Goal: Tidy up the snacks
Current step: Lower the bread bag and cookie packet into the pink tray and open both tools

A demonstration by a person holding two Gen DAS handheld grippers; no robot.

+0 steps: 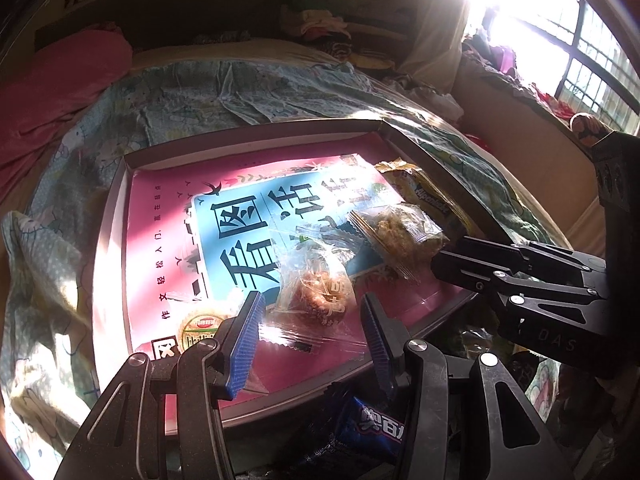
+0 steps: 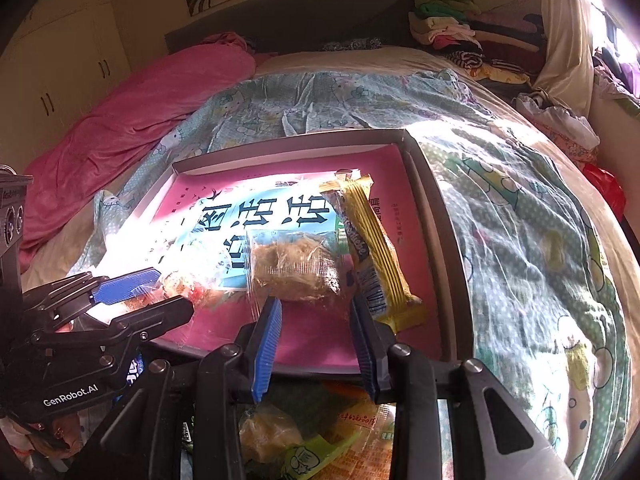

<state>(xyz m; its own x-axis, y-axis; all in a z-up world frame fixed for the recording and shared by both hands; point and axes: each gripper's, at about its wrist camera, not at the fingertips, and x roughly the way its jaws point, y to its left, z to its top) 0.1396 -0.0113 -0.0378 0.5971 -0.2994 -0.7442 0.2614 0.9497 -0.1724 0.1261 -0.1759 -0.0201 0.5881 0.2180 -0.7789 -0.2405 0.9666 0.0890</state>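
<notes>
Noted loose snacks on the bed short of the tray's near edge: a blue packet (image 1: pixel 360 432) below the left gripper (image 1: pixel 311 308) and a heap of green and orange packets (image 2: pixel 304 432) below the right gripper (image 2: pixel 314 304).

Found the left gripper's fingers parted at the tray's near edge, astride a clear-wrapped round pastry (image 1: pixel 316 300). Saw its crinkled wrapper lying between the blue pads; could not confirm whether the pads pressed on it.

Recorded a round green-lidded snack (image 1: pixel 200 328) at the near left corner of the tray (image 1: pixel 256 136), just beside the left finger.

Found the right gripper's fingers likewise parted, tips at the near end of a clear packet of pale shredded cake (image 2: pixel 296 268) lying mid-tray. Could not tell whether gripped or merely flanked.

Logged a yellow wrapped bar (image 2: pixel 376 256) along the tray's right edge, touching the cake packet.

Observed the tray itself, pink-lined with a blue printed panel, resting on a patterned quilt (image 2: pixel 500 200) across the bed.

Noted beyond it a pink blanket (image 2: pixel 140 112) at the bed's far left and stacked clothes (image 2: pixel 444 24) at the far right corner.
</notes>
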